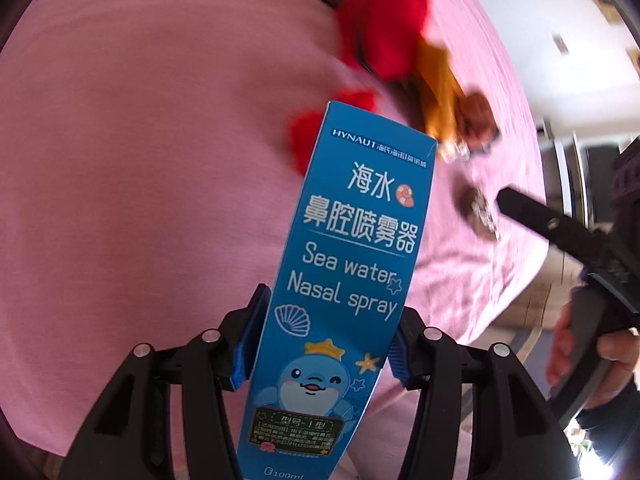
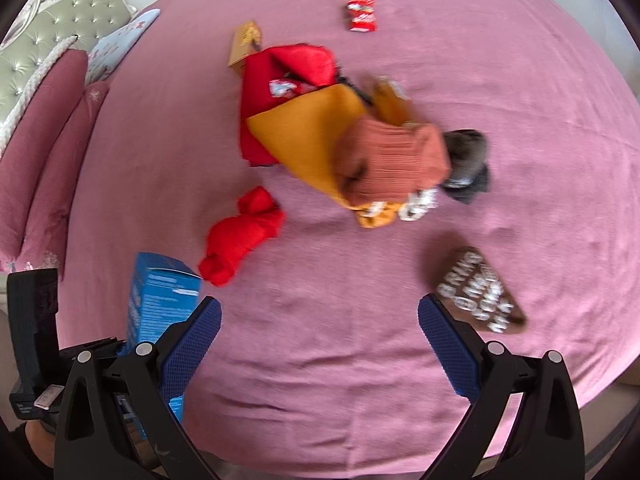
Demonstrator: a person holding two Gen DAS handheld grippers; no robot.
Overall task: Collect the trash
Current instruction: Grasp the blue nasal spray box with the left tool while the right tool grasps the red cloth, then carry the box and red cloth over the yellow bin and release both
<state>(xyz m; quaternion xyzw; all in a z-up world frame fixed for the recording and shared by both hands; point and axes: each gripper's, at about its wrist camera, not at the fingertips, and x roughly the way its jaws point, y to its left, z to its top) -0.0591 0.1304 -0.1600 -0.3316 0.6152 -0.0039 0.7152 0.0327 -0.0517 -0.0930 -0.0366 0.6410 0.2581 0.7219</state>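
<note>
My left gripper (image 1: 326, 340) is shut on a tall blue nasal spray box (image 1: 344, 280), held upright above the pink bed; the box also shows at the left of the right wrist view (image 2: 160, 304). My right gripper (image 2: 320, 332) is open and empty above the bedsheet. A brown wrapper with white lettering (image 2: 480, 292) lies just right of its right finger; it also shows in the left wrist view (image 1: 480, 212). A red snack packet (image 2: 362, 14) lies far back. A tan cardboard box (image 2: 244, 46) sits behind the clothes.
A pile of red, mustard and rust-coloured clothes (image 2: 332, 128) lies mid-bed, with a red bundle (image 2: 240, 236) in front and a dark garment (image 2: 468, 160) to the right. Pink pillows (image 2: 44, 168) and a tufted headboard (image 2: 52, 36) stand at the left. The bed edge runs along the front.
</note>
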